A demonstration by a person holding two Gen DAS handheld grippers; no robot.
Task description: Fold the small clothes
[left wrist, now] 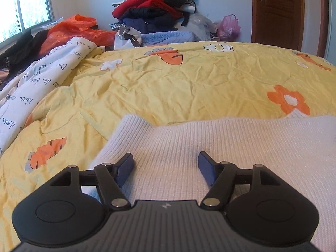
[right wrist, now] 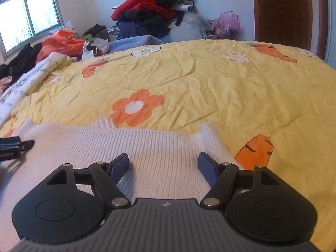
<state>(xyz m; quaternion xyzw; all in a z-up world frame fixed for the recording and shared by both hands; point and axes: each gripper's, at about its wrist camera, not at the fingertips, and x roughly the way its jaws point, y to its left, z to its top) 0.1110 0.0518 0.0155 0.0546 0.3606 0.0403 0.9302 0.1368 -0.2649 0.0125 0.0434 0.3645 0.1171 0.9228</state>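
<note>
Left wrist view shows the white ribbed knit garment (left wrist: 220,147) lying flat on the yellow quilt (left wrist: 168,88), directly under and ahead of the left gripper (left wrist: 166,163). Its far edge runs side to side across the quilt, so its long axis lies crosswise to the line both grippers point along. The garment's left end stops just outside the left gripper's left finger; the cloth stretches away to the right. In the right wrist view the same garment (right wrist: 130,147) fills the near foreground, and its right end, with a raised corner, sits just beyond the right finger of the right gripper (right wrist: 163,163). Each hand is therefore nearest its own end of the garment.

Both pairs of jaws stand wide, with knit visible between the fingers but nothing pinched. The left gripper's tip (right wrist: 19,145) shows at the left edge of the right wrist view, over the cloth.

Judged from this layout, the next fold likely calls for each gripper to take the edge nearest it. Beyond the quilt's far edge sits a heap of clothes (left wrist: 155,6).
</note>
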